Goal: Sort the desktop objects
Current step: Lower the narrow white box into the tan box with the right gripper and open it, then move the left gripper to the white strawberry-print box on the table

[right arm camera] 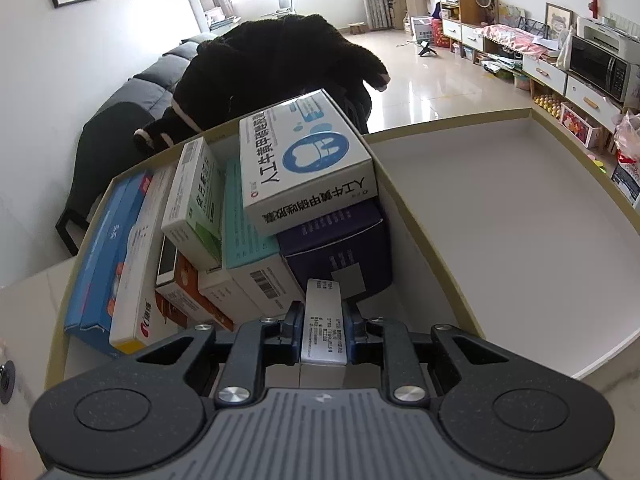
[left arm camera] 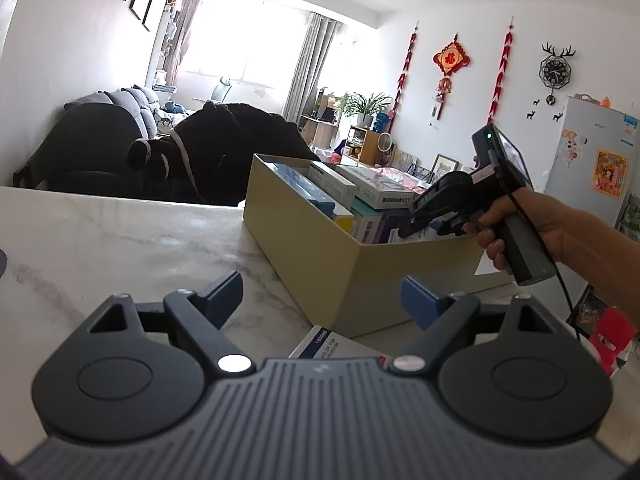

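Observation:
A beige open-top box (left arm camera: 320, 264) stands on the marble table (left arm camera: 120, 232), packed with several medicine cartons. My right gripper (right arm camera: 323, 322) is shut on a narrow white carton (right arm camera: 323, 320), held on edge above the near part of the box (right arm camera: 560, 184), just in front of a dark purple carton (right arm camera: 340, 248). A white carton with a blue tooth logo (right arm camera: 308, 164) lies on top of the pile. In the left wrist view a hand holds the right gripper (left arm camera: 416, 224) dipped into the box. My left gripper (left arm camera: 322, 300) is open over the table, empty; a white carton (left arm camera: 340, 344) lies below it.
The box's right half has a bare white floor (right arm camera: 500, 240). A chair draped with a black coat (left arm camera: 224, 152) stands beyond the table's far edge. A fridge (left arm camera: 592, 160) is at the right, and low cabinets (right arm camera: 560, 68) line the far wall.

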Demonstrator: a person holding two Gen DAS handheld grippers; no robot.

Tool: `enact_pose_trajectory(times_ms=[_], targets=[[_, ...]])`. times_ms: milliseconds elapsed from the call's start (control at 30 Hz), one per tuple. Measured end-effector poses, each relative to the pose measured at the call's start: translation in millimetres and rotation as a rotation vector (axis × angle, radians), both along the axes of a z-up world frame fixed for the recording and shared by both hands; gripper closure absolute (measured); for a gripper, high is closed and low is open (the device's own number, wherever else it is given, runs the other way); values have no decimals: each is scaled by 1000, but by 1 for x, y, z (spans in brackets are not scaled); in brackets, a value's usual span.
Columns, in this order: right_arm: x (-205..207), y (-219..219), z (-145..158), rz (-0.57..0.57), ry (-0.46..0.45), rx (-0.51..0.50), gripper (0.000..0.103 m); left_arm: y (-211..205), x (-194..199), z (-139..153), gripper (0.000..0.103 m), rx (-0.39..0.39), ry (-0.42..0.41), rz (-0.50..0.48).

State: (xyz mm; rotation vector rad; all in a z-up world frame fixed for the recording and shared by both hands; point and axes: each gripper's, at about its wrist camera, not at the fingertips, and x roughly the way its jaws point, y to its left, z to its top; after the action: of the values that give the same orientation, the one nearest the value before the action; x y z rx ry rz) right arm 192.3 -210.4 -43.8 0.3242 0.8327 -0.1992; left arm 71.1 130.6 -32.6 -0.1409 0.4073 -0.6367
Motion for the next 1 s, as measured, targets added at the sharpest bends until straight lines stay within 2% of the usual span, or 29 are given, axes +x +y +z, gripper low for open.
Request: enact_pose_trajectory(times_ms=[233, 500, 733, 900, 1000], targets=[[1, 1, 3, 39, 27, -21, 80, -1, 1, -2, 15, 6, 7, -3], [-2, -3, 14, 97, 14, -55, 79, -3, 5, -7, 14, 8, 16, -10], [-4, 6, 24, 227, 26, -68, 82, -7, 9, -12, 14, 14, 38, -23], [0, 20, 20, 280, 69, -56, 73, -17, 9, -14, 14, 49, 54, -48], [0, 24, 20, 290, 68, -49, 73, -23, 12, -17, 14, 80, 80, -80]])
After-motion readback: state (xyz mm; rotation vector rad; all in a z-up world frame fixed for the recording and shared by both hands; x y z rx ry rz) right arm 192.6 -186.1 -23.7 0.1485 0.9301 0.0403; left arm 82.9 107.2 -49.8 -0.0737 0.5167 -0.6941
